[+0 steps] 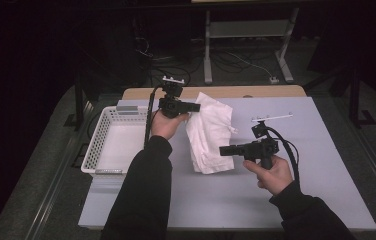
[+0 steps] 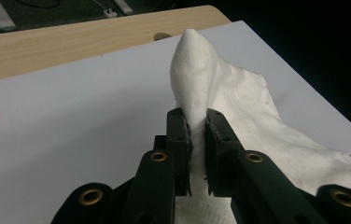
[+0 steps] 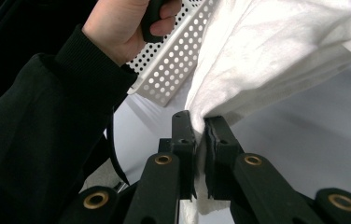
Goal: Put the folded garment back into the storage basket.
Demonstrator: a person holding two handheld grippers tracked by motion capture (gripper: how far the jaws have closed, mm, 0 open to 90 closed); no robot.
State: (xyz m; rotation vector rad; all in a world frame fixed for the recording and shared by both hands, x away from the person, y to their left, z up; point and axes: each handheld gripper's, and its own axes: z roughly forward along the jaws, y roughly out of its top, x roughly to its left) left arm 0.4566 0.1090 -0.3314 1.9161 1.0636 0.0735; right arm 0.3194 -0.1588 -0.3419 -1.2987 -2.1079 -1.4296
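Observation:
A white cloth (image 1: 208,132) hangs crumpled over the middle of the pale table (image 1: 321,150), held up between both hands. My left gripper (image 1: 197,106) is shut on its far upper corner. In the left gripper view the cloth (image 2: 211,88) rises in a peak from between the closed jaws of the left gripper (image 2: 197,122). My right gripper (image 1: 222,150) is shut on the cloth's near lower edge. In the right gripper view the cloth (image 3: 267,51) spreads up and right from the right gripper (image 3: 200,122).
A white perforated basket (image 1: 103,142) stands at the table's left side, and its rim (image 3: 173,65) appears beyond a dark sleeve (image 3: 38,121) in the right gripper view. A wooden strip (image 1: 216,92) borders the far edge. Cables and a white stand lie on the floor behind.

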